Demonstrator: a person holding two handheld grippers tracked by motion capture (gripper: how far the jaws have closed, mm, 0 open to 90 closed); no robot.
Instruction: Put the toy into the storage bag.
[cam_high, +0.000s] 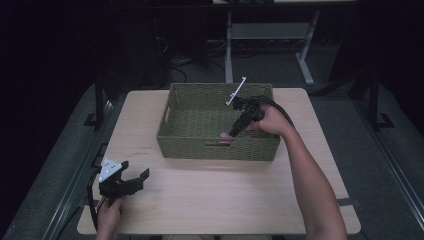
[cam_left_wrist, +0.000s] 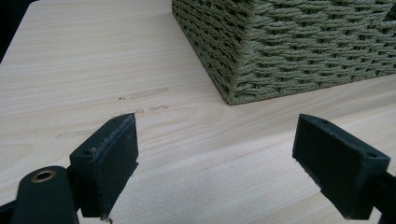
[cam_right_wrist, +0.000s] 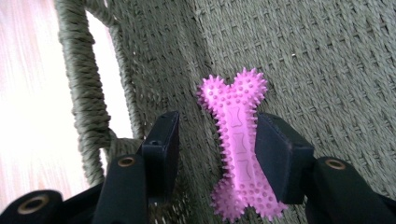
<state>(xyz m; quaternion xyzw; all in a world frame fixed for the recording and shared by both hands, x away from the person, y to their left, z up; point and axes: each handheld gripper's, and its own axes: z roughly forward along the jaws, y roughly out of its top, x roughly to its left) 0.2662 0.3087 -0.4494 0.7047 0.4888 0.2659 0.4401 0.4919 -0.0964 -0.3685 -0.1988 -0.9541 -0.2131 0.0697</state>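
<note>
A green woven basket stands at the middle back of the light wood table. My right gripper reaches down into the basket near its front wall. In the right gripper view a pink spiky bone toy lies on the basket floor between the jaws of the right gripper. The right pad sits against the toy, while a gap separates the left pad from it. The pink toy peeks out by the jaws in the high view. My left gripper rests open at the front left of the table, nothing between its jaws.
The left gripper points at bare table with the basket's front left corner just ahead. A handle slot in the basket wall is close to the right jaws. A desk frame stands beyond the table.
</note>
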